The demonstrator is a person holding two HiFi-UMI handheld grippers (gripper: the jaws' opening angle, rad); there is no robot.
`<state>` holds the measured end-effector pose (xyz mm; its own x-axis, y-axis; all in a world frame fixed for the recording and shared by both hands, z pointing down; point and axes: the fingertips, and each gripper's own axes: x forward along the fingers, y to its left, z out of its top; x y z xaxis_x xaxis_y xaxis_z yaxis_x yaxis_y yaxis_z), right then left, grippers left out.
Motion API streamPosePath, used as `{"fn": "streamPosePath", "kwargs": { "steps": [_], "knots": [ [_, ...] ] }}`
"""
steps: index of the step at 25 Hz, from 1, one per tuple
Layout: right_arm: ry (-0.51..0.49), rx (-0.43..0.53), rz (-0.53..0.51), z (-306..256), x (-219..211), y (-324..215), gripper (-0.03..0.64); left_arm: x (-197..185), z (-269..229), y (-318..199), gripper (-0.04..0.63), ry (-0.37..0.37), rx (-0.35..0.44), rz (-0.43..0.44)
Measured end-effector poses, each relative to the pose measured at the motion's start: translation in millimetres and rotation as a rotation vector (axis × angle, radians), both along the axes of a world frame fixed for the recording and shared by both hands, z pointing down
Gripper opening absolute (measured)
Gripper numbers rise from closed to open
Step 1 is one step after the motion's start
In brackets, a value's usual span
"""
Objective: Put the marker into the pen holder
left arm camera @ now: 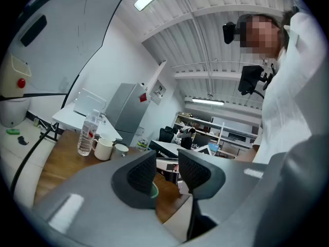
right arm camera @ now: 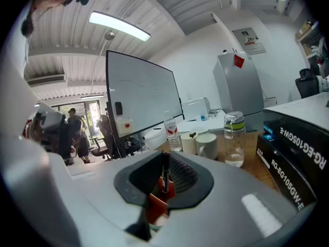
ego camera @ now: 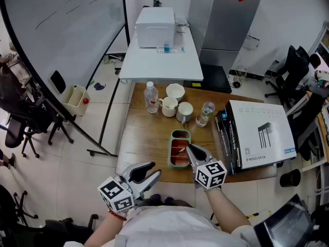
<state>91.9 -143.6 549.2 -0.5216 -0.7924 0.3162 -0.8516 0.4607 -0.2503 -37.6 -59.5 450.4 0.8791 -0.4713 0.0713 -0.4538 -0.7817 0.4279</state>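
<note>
The pen holder [ego camera: 180,136] is a green oblong tray with red contents, near the front of the wooden table [ego camera: 146,138]. My right gripper [ego camera: 189,148] hangs over the holder's right side, shut on a thin dark marker [right arm camera: 164,175]. In the right gripper view the marker stands upright between the pads, above red contents [right arm camera: 156,208]. My left gripper [ego camera: 152,171] is open and holds nothing, low at the table's front edge to the left of the holder. In its own view the left gripper [left arm camera: 167,171] shows a clear gap, with the holder's green rim [left arm camera: 153,191] behind one finger.
A water bottle [ego camera: 151,98], two mugs [ego camera: 169,107] [ego camera: 184,112], a white bowl [ego camera: 175,91] and a green-lidded glass jar [ego camera: 206,112] stand behind the holder. A white carton [ego camera: 259,133] on black boxes [ego camera: 226,140] fills the table's right side. A white table [ego camera: 159,60] stands beyond.
</note>
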Motion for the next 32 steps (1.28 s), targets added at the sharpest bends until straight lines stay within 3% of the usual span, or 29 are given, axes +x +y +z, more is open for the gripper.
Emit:
{"fn": "streamPosePath", "kwargs": {
  "steps": [6, 8, 12, 16, 23, 26, 32],
  "knots": [
    [0.124, -0.030, 0.008, 33.7, 6.7, 2.5, 0.025, 1.9, 4.1, -0.5, 0.135, 0.012, -0.021, 0.002],
    [0.131, -0.046, 0.008, 40.3, 7.1, 7.4, 0.034, 0.9, 5.3, -2.4, 0.135, 0.012, -0.027, -0.001],
    [0.116, -0.067, 0.029, 44.0, 15.8, 11.8, 0.123, 2.5, 5.5, -8.5, 0.135, 0.015, -0.028, 0.005],
    [0.121, -0.084, 0.038, 45.8, 26.7, 17.6, 0.137, 5.2, 8.8, -11.2, 0.135, 0.011, -0.038, 0.015],
    [0.120, -0.083, 0.046, 44.2, 30.4, 22.2, 0.132, 7.4, 11.1, -12.2, 0.135, 0.007, -0.046, 0.018],
    [0.141, -0.083, 0.053, 46.7, 32.0, 22.6, 0.045, 5.7, 12.1, -11.7, 0.135, 0.010, -0.048, 0.014],
    [0.145, -0.066, 0.042, 38.6, 28.6, 25.4, 0.028, -0.6, 14.7, -8.6, 0.135, 0.011, -0.063, -0.003]
  ]
}}
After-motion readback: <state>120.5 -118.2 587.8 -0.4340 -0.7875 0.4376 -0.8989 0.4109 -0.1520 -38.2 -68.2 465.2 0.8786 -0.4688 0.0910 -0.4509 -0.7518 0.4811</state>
